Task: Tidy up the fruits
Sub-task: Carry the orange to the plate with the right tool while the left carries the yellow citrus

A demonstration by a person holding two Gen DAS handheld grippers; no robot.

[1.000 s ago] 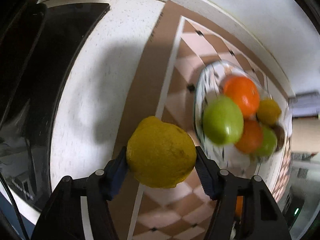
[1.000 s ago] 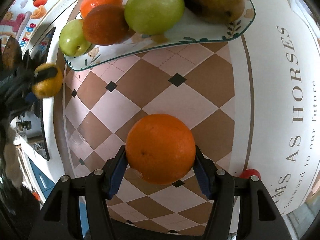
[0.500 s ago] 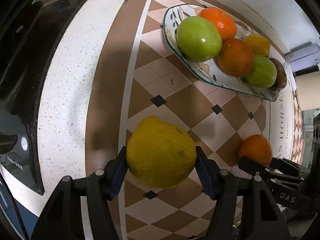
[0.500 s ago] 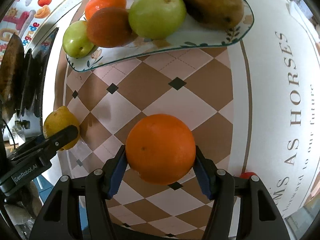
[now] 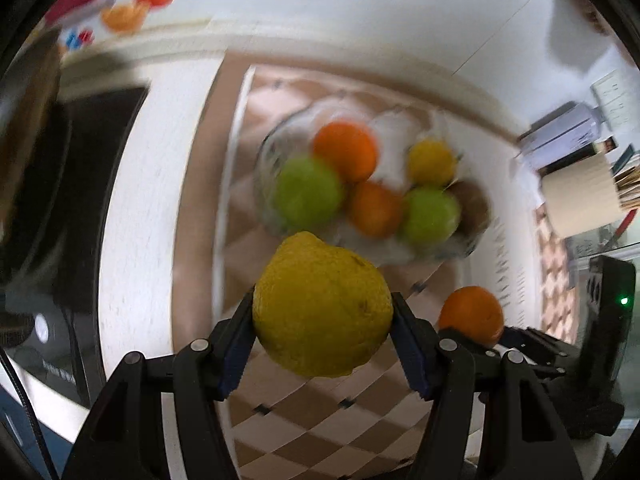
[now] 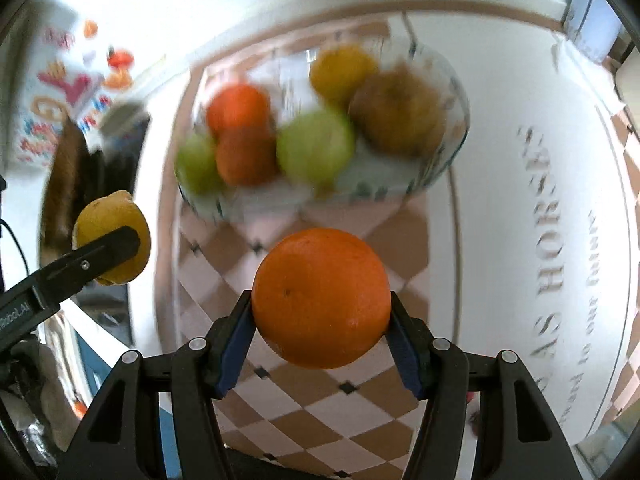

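Your left tongs (image 5: 323, 312) hold a lemon (image 5: 322, 306); your right tongs (image 6: 321, 304) hold an orange (image 6: 321, 298). Both are up above the tabletop (image 6: 500, 240), near the fruit plate (image 6: 444, 160). Next, put them gently in a free spot on it.

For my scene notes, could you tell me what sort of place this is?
Probably a home kitchen counter: a speckled white worktop with a black cooktop set in, a checkered mat carrying a fruit plate, and fruit stickers on the wall.
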